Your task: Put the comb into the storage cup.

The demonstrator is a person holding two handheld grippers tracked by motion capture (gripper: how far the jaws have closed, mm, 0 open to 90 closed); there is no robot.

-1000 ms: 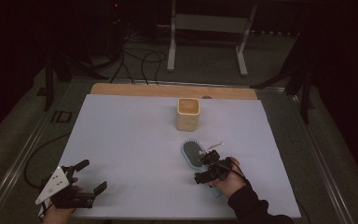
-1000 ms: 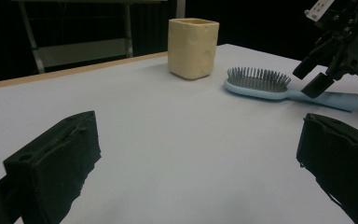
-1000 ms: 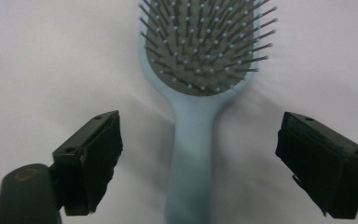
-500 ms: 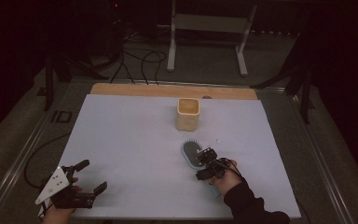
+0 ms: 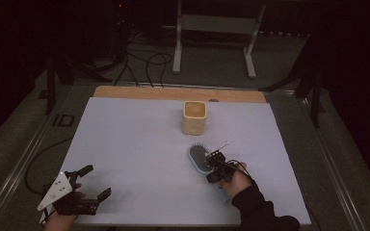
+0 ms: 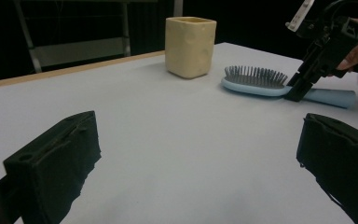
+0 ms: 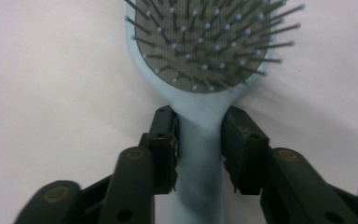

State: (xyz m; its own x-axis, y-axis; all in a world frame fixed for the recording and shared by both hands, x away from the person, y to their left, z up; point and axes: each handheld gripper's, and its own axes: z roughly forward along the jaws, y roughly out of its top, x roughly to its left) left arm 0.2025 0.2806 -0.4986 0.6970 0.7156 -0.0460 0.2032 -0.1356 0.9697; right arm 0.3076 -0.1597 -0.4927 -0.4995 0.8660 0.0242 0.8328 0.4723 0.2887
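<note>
1. We see the light blue hairbrush (image 5: 200,159) lying flat on the table (image 5: 135,139), bristles up, in the right half of the surface and nearer the front edge than the back. Its head points toward the back edge and its handle toward the front right corner.
2. The right gripper (image 5: 218,169) sits over the brush at the neck, where the handle meets the head. In the right gripper view (image 7: 199,149) its two black jaws stand one on each side of the handle, pressed against it: clenched on the hairbrush (image 7: 200,70). The brush still rests on the table.
3. From the left gripper view we confirm this: the right gripper (image 6: 303,88) comes down at a slant onto the junction of head and handle, and the free end of the handle sticks out past it toward the right edge. The hairbrush (image 6: 256,81) lies level there.
4. The person's right hand (image 5: 236,185) holds that gripper from the front side; a dark sleeve follows toward the front edge.
5. The left gripper (image 5: 92,182) rests near the front left corner of the table, well apart from the brush. Its jaws are spread wide with nothing between them; in its own view (image 6: 198,154) we see bare table between the two pads.
6. A cream square cup (image 5: 194,117) stands upright toward the back edge, near the middle, beyond the brush head and clear of it.
7. A wooden strip (image 5: 173,93) runs along the back edge of the table.
</note>
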